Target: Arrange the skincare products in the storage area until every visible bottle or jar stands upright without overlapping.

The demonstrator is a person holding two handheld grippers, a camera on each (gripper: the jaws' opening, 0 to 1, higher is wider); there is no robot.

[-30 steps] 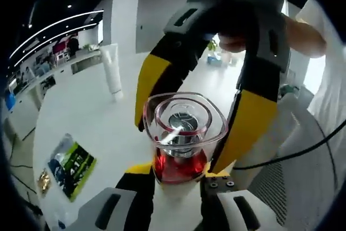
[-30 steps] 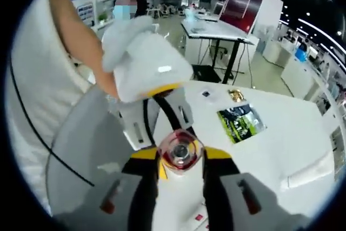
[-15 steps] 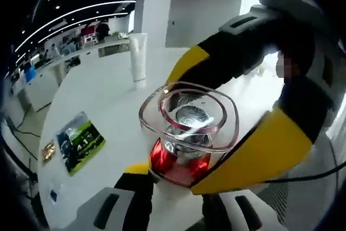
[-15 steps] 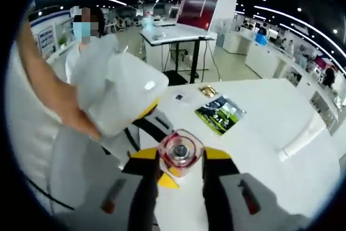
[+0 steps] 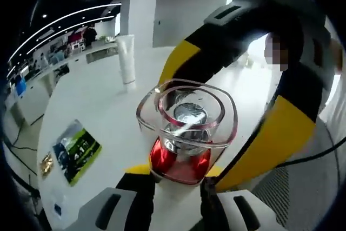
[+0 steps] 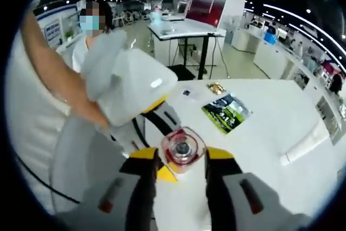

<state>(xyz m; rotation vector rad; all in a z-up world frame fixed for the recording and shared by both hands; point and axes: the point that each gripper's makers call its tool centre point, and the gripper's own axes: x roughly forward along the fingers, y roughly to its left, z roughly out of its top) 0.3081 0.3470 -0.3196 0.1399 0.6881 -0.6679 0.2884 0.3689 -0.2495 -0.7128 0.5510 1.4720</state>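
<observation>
A red bottle (image 5: pixel 179 158) with a clear square cap sits between my left gripper's (image 5: pixel 177 170) yellow-tipped jaws, which press its red base. My right gripper (image 6: pixel 181 156) reaches into the left gripper view from above, its yellow jaws flanking the cap. In the right gripper view the same red bottle (image 6: pixel 183 149) stands between that gripper's own jaws, which touch its sides, and the left gripper (image 6: pixel 158 113) comes in from the left behind it. A white tube (image 5: pixel 126 60) stands upright on the white table (image 5: pixel 102 106); the right gripper view has the tube (image 6: pixel 307 145) at the right.
A green sachet (image 5: pixel 75 152) lies flat on the table with a small gold packet (image 5: pixel 46 165) beside it; the sachet (image 6: pixel 227 112) and the gold packet (image 6: pixel 216 86) also lie beyond the bottle. A person's arm (image 6: pixel 59 74) and white sleeve are at left. Desks and a red screen (image 6: pixel 208 4) stand behind.
Both views have tilted and shifted with the hands. The red bottle stays between both pairs of jaws; the right gripper's jaws now sit closer around the cap than a second ago.
</observation>
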